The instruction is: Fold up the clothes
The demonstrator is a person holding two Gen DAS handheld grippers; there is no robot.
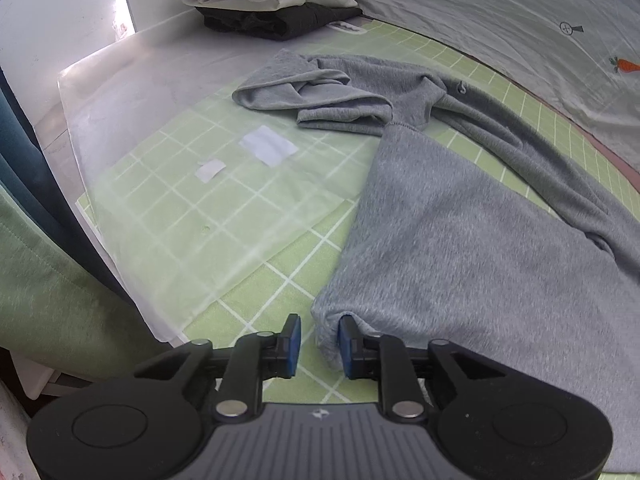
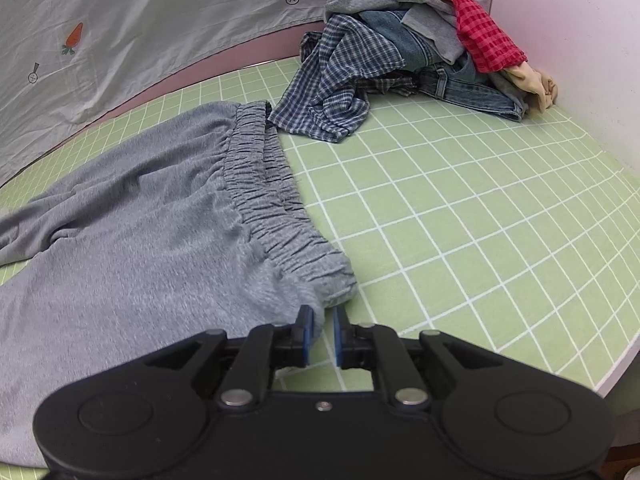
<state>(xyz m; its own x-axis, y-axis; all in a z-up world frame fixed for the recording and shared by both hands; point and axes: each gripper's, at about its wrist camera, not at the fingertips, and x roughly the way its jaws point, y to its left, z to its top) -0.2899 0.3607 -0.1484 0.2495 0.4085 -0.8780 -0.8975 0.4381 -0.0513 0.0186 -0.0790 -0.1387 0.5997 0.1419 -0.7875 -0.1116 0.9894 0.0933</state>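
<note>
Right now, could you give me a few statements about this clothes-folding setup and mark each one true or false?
1. The grey sweatpants lie on a green gridded mat. True.
2. The right claw is at the elastic waistband. True.
3. The unfolded clothes pile holds only white items. False: it has a plaid shirt, jeans and a red checked cloth.
4. The folded stack has white items on top of a dark one. True.
5. The left claw is shut tight on a sock. False: its pads stand apart at the sweatpants' edge.

Grey sweatpants point(image 1: 460, 248) on green mat point(image 1: 256, 304)
</note>
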